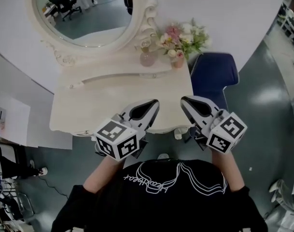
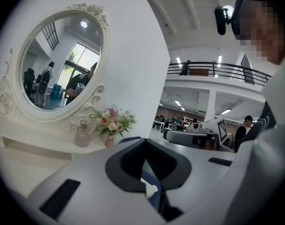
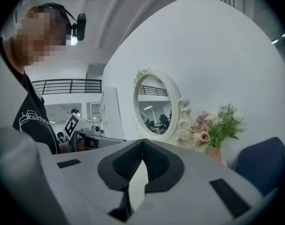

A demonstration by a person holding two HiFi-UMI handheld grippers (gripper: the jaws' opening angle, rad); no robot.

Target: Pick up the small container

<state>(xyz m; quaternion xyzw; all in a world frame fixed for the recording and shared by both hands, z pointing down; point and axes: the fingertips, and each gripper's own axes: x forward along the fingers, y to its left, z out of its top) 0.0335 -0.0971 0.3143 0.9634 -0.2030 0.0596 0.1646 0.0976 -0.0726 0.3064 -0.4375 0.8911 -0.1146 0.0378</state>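
Note:
A small pinkish glass container (image 1: 147, 58) stands on the raised back shelf of the white vanity table (image 1: 89, 110), next to a pot of flowers (image 1: 178, 58). It also shows beside the flowers in the left gripper view (image 2: 82, 136). My left gripper (image 1: 154, 103) hovers over the table's front edge, shut and empty, its jaws meeting at the tips (image 2: 143, 141). My right gripper (image 1: 184, 100) hangs just right of it at the table's front right corner, also shut with nothing in it (image 3: 142, 142). Both are well short of the container.
An oval mirror (image 1: 84, 13) in an ornate white frame rises behind the shelf. A blue chair (image 1: 215, 75) stands against the table's right side. White wall runs behind, and grey floor lies to the right and in front.

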